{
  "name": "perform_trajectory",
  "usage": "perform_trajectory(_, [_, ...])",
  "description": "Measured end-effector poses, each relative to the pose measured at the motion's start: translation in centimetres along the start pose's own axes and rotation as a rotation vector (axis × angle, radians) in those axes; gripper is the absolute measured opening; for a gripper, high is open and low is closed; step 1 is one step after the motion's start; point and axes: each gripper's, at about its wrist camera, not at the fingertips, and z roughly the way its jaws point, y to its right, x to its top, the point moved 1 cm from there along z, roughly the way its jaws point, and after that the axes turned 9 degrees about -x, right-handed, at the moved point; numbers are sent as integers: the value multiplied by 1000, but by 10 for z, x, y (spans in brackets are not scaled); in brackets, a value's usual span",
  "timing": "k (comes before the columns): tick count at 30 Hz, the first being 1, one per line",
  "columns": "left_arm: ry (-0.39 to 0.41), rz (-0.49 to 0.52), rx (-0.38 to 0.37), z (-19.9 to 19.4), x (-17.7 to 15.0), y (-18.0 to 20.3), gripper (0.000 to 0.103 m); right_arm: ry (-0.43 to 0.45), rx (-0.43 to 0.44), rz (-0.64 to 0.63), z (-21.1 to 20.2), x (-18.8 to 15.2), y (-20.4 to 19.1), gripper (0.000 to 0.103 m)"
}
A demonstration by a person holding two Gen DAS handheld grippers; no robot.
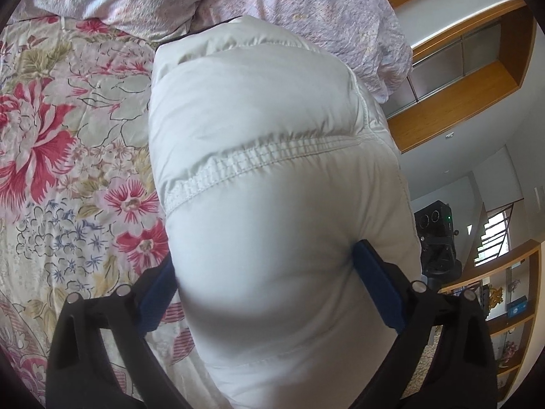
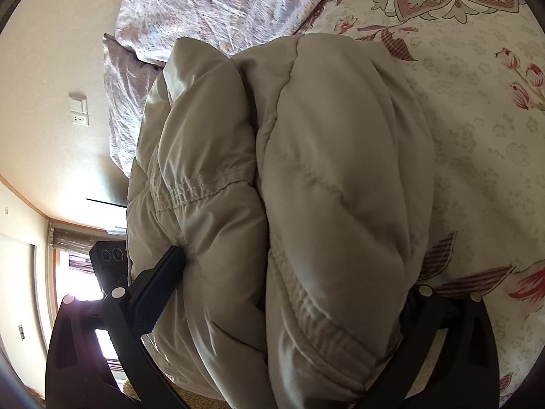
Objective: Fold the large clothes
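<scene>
A puffy white quilted jacket [image 1: 259,156] lies bundled on the flowered bedspread [image 1: 68,143]. My left gripper [image 1: 265,272] is shut on a thick padded fold of it, blue pads pressing in from both sides. In the right wrist view the same jacket [image 2: 327,177] looks beige and folded in layers. My right gripper [image 2: 289,283] is shut on a thick bundle of it; the left finger [image 2: 160,286] shows, the right finger is mostly hidden by the fabric.
A crumpled lilac quilt [image 1: 306,3] is piled at the head of the bed, and shows in the right wrist view [image 2: 211,6]. A camera on a tripod [image 1: 436,235] and wooden shelves [image 1: 504,313] stand beside the bed.
</scene>
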Motion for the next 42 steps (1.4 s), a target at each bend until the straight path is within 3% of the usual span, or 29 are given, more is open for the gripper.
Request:
perform_trajectory(4, [9, 4, 0, 4, 3, 4, 94, 9, 5, -2, 1, -2, -2, 102])
perform_trajectory(6, [21, 14, -1, 2, 3, 6, 88, 19, 14, -3, 0, -4, -2, 99])
perform_trajectory(10, [49, 80, 10, -17, -4, 16, 78, 50, 59, -24, -7, -12, -8, 79])
perform_trajectory(14, [89, 137, 16, -37, -2, 26, 75, 51, 88, -40, -3, -13, -18, 74])
perform_trajectory(20, [174, 146, 26, -78, 10, 11, 75, 39, 112, -111, 17, -4, -57, 73])
perform_trajectory(33, [292, 94, 120, -144, 39, -51, 75, -21, 103, -214, 83, 23, -129, 72])
perform_trajectory(42, [278, 150, 283, -127, 54, -75, 78, 21, 4, -211, 105, 12, -128, 72])
